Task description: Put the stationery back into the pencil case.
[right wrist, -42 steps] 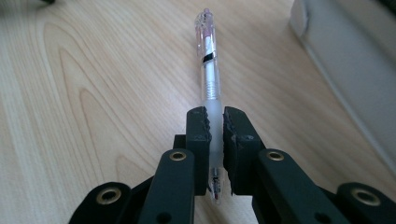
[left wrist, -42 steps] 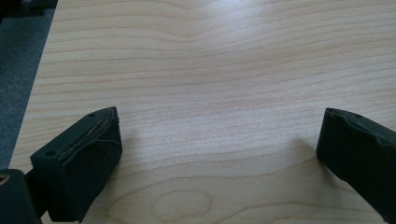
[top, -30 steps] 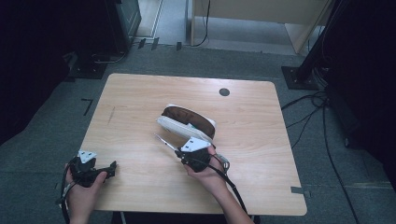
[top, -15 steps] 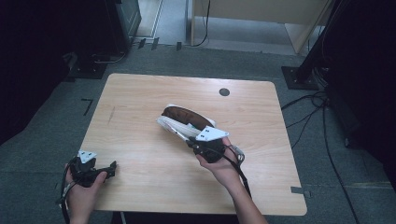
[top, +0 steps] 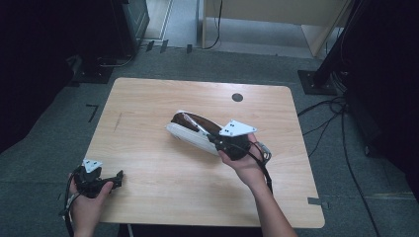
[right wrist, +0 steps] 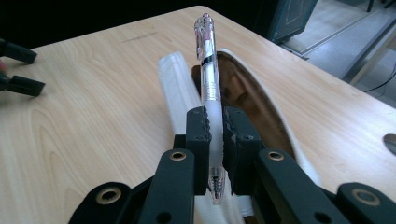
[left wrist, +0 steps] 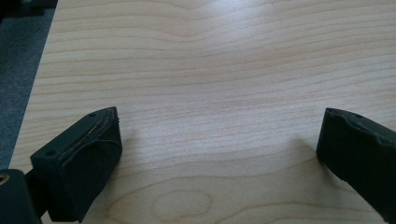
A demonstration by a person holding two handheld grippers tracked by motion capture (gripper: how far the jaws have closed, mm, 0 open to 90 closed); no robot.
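An open white pencil case (top: pixel 190 132) with a brown inside lies near the middle of the wooden table (top: pixel 148 98). My right gripper (top: pixel 213 139) hovers at its right end, shut on a clear pen (right wrist: pixel 208 70). In the right gripper view the pen stands up between the pads (right wrist: pixel 198 128), over the case's (right wrist: pixel 177 93) open mouth. My left gripper (top: pixel 116 178) rests at the table's front left corner. Its jaws stand wide open (left wrist: pixel 217 140) over bare wood, with nothing between them.
A round black grommet (top: pixel 237 97) sits in the tabletop at the back right. Dark stands and cabinets (top: pixel 123 24) ring the table, and cables (top: pixel 326 118) trail over the floor on the right. The left gripper's jaw tips (right wrist: pixel 18 70) show far off in the right gripper view.
My right gripper has risen and moved right with the pen, from the table in front of the case to above the case's right end. The left gripper has stayed put.
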